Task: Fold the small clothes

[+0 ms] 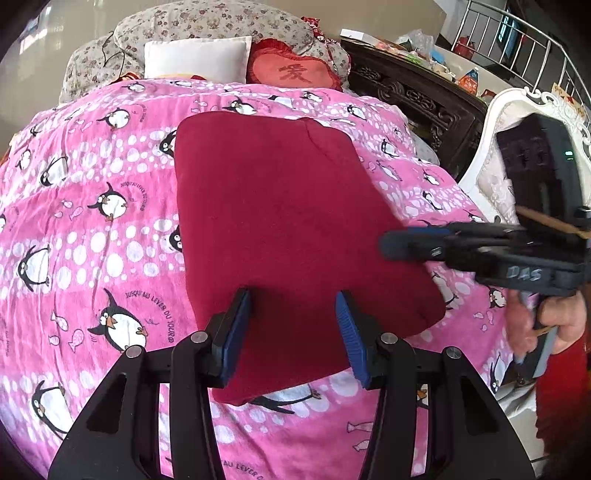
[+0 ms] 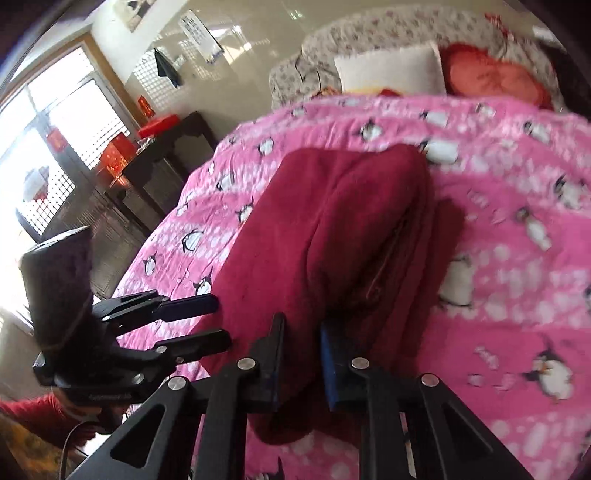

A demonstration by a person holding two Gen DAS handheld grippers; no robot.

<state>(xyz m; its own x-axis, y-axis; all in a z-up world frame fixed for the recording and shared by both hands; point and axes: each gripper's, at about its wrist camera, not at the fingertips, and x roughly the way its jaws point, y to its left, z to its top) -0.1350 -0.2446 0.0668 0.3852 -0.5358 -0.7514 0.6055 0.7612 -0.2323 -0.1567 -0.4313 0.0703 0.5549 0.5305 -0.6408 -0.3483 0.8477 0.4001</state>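
A dark red garment (image 1: 288, 229) lies folded into a thick rectangle on the pink penguin quilt (image 1: 92, 229). My left gripper (image 1: 293, 314) is open above the garment's near edge and holds nothing. My right gripper (image 1: 391, 245) reaches in from the right, its fingers close together over the garment's right side. In the right wrist view the right gripper (image 2: 301, 332) hangs over the near end of the garment (image 2: 332, 229), jaws a narrow gap apart with nothing held. The left gripper (image 2: 218, 321) shows open at the left.
A white pillow (image 1: 195, 59), a red heart cushion (image 1: 295, 72) and a floral bolster (image 1: 207, 22) lie at the head of the bed. A dark carved cabinet (image 1: 417, 99) and a white chair (image 1: 517, 147) stand at the right. A dark side table (image 2: 159, 162) stands beyond the bed's left edge.
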